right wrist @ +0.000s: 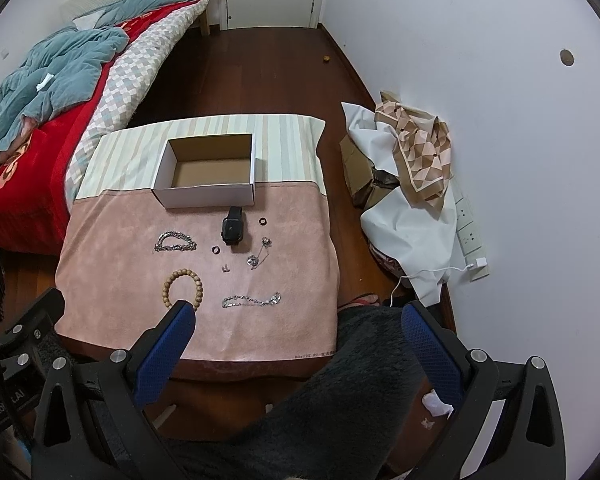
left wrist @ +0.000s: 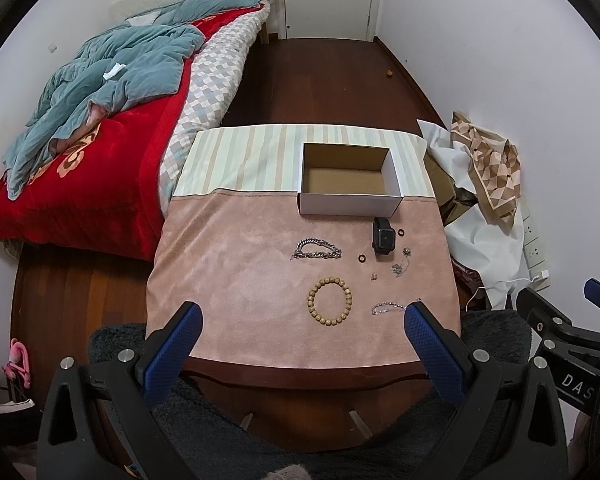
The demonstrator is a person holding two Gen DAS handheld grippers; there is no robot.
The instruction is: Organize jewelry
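Observation:
An empty white cardboard box [left wrist: 350, 204] [right wrist: 206, 196] stands at the back of a pink cloth-covered table [left wrist: 236, 272] [right wrist: 112, 248]. In front of it lie a black smartwatch [left wrist: 384, 237] [right wrist: 232, 228], a thick silver chain [left wrist: 317, 250] [right wrist: 175, 242], a wooden bead bracelet [left wrist: 330, 301] [right wrist: 184, 280], a thin silver chain [left wrist: 388, 307] [right wrist: 252, 301], two dark rings [left wrist: 362, 258] [left wrist: 401, 233] and small silver pieces [left wrist: 400, 266] [right wrist: 256, 258]. My left gripper [left wrist: 302, 316] and right gripper [right wrist: 298, 318] are open and empty, above the table's near edge.
A bed [left wrist: 100, 160] with a red blanket and teal quilt stands left of the table. Bags, boxes and a patterned scarf [right wrist: 416, 160] are piled against the right wall. A dark fuzzy cloth [right wrist: 360, 380] lies under the grippers. The floor is dark wood.

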